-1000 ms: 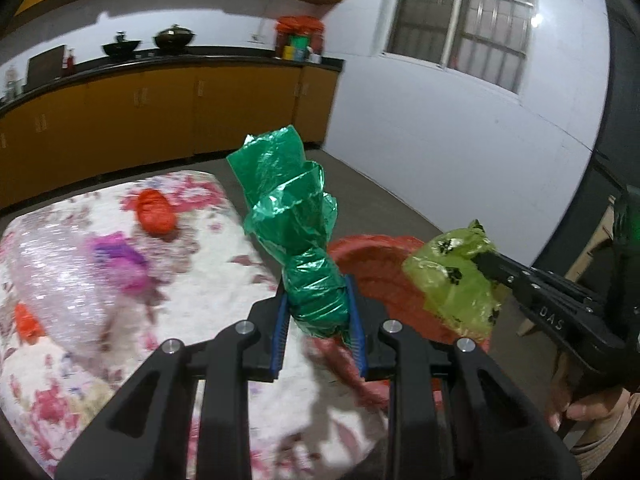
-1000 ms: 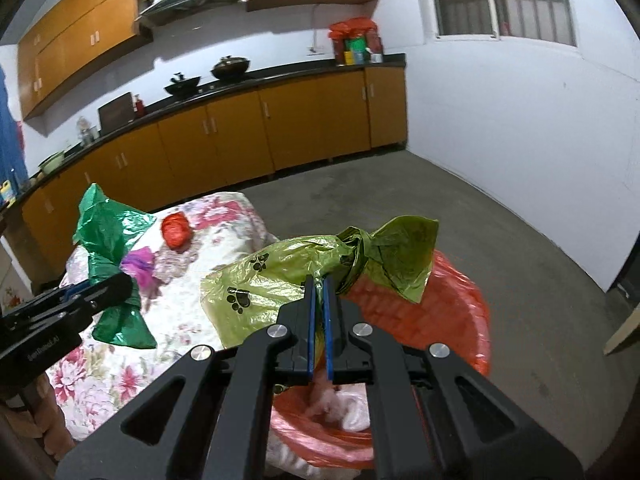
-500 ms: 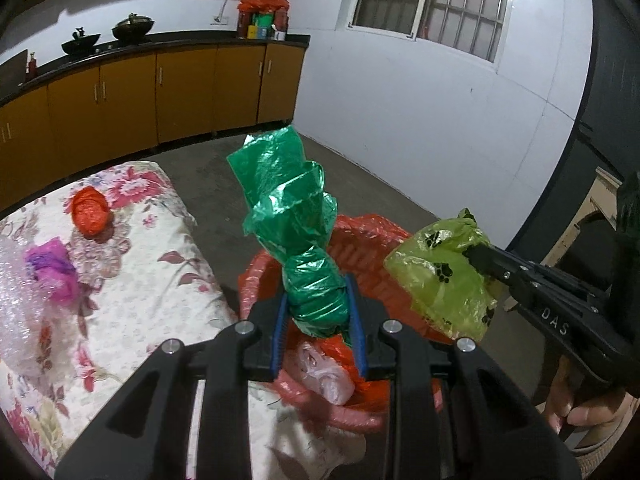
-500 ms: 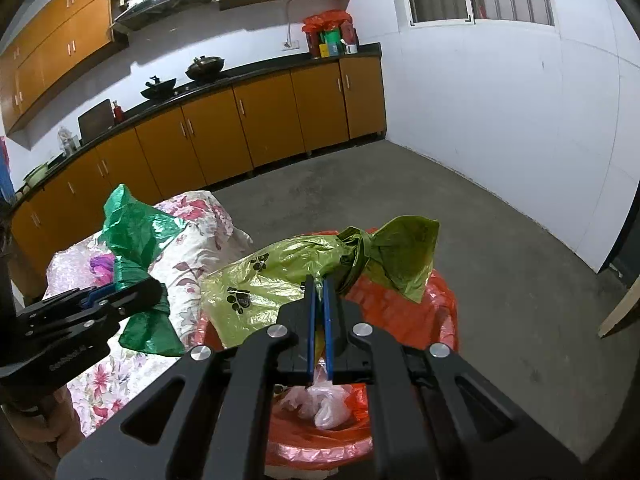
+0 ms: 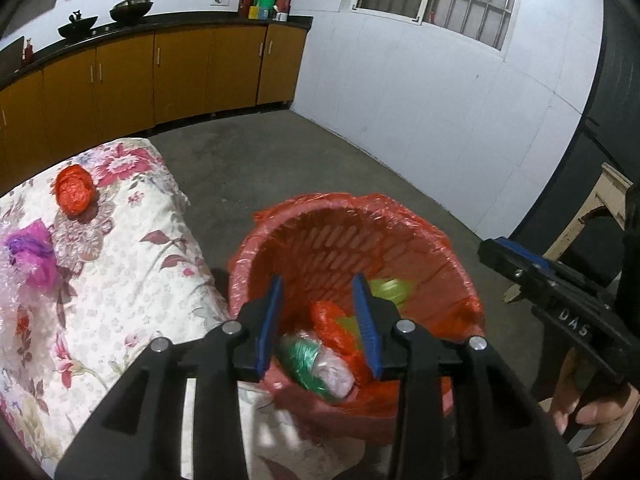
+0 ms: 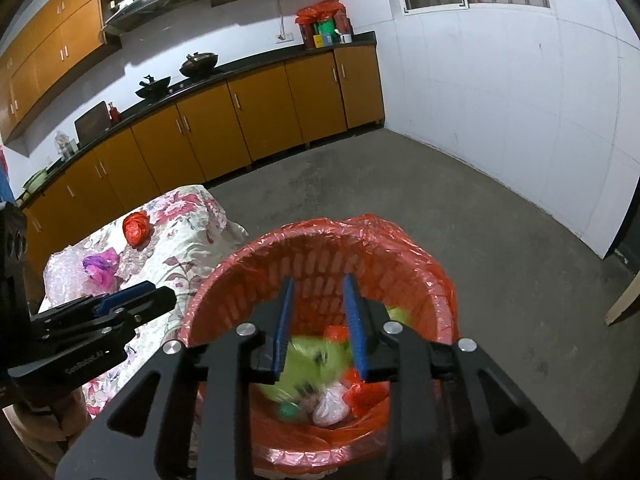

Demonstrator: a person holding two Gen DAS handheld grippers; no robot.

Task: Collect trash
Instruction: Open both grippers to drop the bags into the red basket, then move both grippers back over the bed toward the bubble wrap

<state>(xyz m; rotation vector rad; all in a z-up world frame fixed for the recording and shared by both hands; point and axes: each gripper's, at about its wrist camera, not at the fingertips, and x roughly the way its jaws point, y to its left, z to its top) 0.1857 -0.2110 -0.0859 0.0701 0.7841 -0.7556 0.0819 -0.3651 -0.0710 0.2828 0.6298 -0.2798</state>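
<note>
A red basket [image 5: 460, 264] lined with a red bag stands on the floor beside the bed; it shows too in the right wrist view [image 6: 436, 264]. My left gripper [image 5: 318, 284] hangs over it, jaws opening, nothing between them. The green bag [image 5: 302, 358] lies inside the basket. My right gripper [image 6: 318, 286] is also above the basket, jaws opening and empty. The yellow-green paw-print bag [image 6: 316, 358] is blurred, dropping among the trash. A red wad [image 5: 74, 194] and a purple wad [image 5: 34, 252] lie on the floral bed cover [image 5: 132, 264].
Bubble wrap [image 5: 12, 320] lies at the bed's left end. Orange cabinets [image 6: 256, 120] with woks on the counter line the far wall. Bare concrete floor [image 6: 460, 208] spreads beyond the basket. A person's hand [image 5: 588, 408] holds the right gripper at the right edge.
Both grippers moved down over the basket and opened. The green bag left the left gripper and the paw-print bag left the right one; both dropped into the basket.
</note>
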